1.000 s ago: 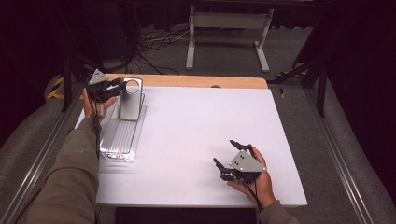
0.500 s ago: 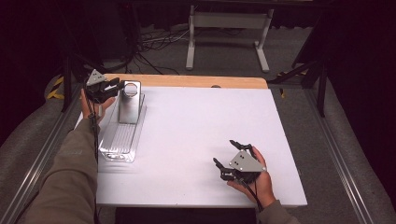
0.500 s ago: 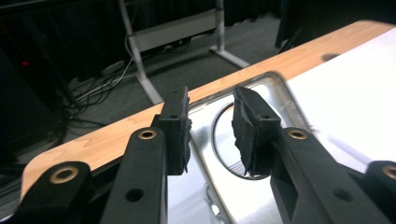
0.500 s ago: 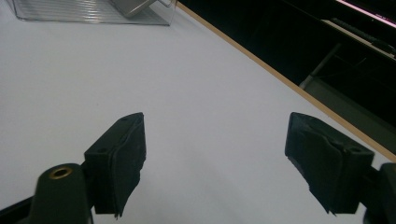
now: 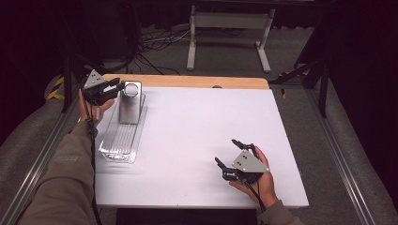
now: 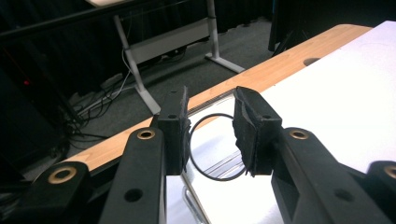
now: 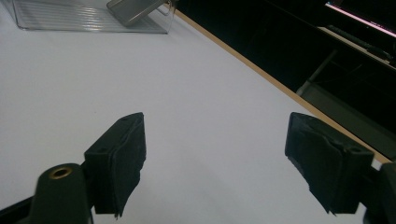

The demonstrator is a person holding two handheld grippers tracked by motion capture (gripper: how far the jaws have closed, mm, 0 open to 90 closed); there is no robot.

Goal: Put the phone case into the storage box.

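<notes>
Metal plate (image 5: pixel 130 102) with round hole leans in clear tray (image 5: pixel 117 143), seemingly pinched by left tool (image 5: pixel 114 87).

The high view looks forward and down from above the person's side onto the whole white table (image 5: pixel 197 140), taking in the floor beyond its far wooden edge; it stands well back from the work. The left gripper view sits close behind the left gripper (image 6: pixel 212 133), facing across the table's far edge toward a white stand (image 6: pixel 187 39) on the floor, also seen in the high view (image 5: pixel 230 33). The right gripper view rides low over the table behind the right gripper (image 7: pixel 219 158), facing the clear tray (image 7: pixel 88 18); the high view shares that tray (image 5: pixel 123 136).
</notes>
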